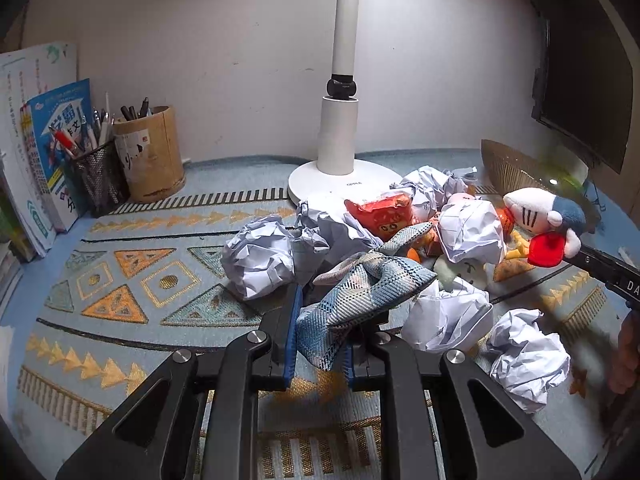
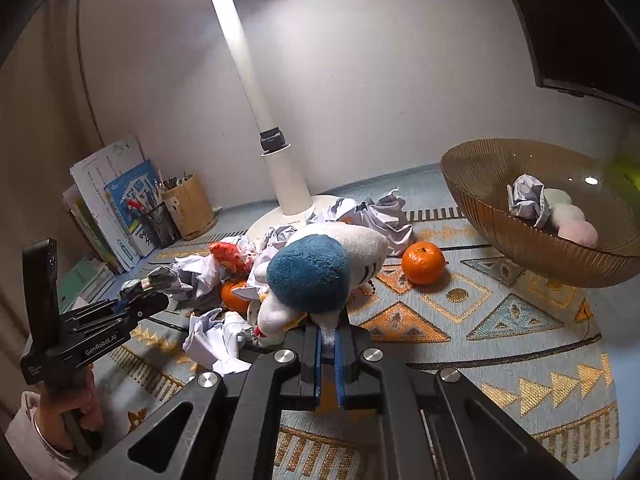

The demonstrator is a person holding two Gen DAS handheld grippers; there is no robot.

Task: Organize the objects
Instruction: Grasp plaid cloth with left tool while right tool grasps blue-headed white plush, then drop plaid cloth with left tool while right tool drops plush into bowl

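Clutter covers the middle of the surface (image 1: 120,248), a desk under a patterned blue and orange cloth: crumpled paper balls (image 1: 258,260), an orange snack packet (image 1: 380,212) and loose tangerines lie heaped in front of a white lamp (image 1: 340,140). My left gripper (image 1: 320,336) is closed narrowly on a plaid cloth pouch (image 1: 360,292), holding it just above the pile. My right gripper (image 2: 329,336) is pinched on a small tab of a shark plush (image 2: 316,272), a blue and white toy held up above the heap. To the right stands an amber glass bowl (image 2: 500,236), well apart from the pile, already containing one paper ball and three pale round things. A tangerine (image 2: 423,263) sits between the heap and the bowl. Books (image 1: 52,152) and pen holders (image 1: 104,176) stand at the back left.

I judge this to be the sorting step, with both picks made and neither item placed. Next, each held thing needs carrying clear of the pile to its spot. I cannot tell where they belong; the plush hangs by a thin grip and may swing.
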